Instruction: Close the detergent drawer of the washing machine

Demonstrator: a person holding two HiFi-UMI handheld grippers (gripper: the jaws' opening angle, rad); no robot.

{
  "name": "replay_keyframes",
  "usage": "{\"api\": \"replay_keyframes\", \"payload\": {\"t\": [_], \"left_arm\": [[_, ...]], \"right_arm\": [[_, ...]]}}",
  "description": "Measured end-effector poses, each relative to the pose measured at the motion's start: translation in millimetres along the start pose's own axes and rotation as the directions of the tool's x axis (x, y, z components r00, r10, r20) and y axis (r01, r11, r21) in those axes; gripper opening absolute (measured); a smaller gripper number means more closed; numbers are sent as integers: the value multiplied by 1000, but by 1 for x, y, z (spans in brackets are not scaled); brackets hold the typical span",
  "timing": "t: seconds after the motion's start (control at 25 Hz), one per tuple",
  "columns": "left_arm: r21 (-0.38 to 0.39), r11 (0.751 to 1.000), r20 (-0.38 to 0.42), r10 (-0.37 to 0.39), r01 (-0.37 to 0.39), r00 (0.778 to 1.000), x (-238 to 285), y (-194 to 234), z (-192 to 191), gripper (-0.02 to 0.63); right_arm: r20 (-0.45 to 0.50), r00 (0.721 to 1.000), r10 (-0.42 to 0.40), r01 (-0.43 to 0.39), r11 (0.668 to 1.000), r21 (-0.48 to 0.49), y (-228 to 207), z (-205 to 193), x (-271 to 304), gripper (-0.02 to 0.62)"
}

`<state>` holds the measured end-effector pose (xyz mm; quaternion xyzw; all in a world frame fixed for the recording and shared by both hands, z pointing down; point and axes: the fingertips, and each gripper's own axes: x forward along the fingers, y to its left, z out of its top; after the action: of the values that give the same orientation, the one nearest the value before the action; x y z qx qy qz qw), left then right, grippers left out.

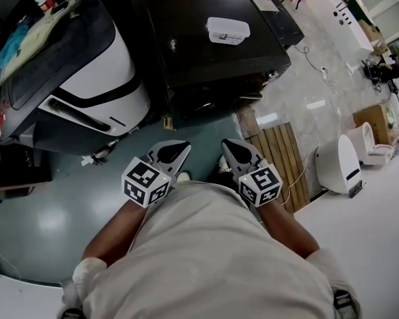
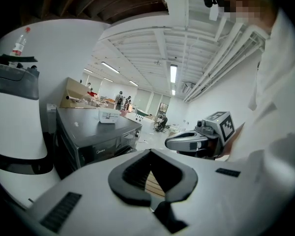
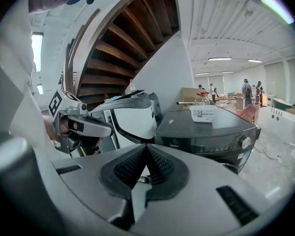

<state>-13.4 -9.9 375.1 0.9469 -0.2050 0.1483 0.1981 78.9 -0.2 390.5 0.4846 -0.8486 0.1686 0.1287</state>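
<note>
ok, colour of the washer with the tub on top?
Black; the washing machine shows best in the head view.

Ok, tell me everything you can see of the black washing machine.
The black washing machine is a glossy dark box with a flat top, standing upright on the floor beside a white and black appliance. Its front control panel carries a round knob at one end, and no drawer visibly sticks out of it. A white lidded tub sits on its top. Nothing else is seen touching it.
</note>
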Motion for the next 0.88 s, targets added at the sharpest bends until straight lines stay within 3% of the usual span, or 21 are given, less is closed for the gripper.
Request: {"api": "replay_keyframes", "payload": {"t": [0.88], "left_arm": [[-4,999,-4,-44,44,999,2,-12,-8,-5]], "right_arm": [[8,999,-43,43,999,-4,4,-4,-19,5]]}}
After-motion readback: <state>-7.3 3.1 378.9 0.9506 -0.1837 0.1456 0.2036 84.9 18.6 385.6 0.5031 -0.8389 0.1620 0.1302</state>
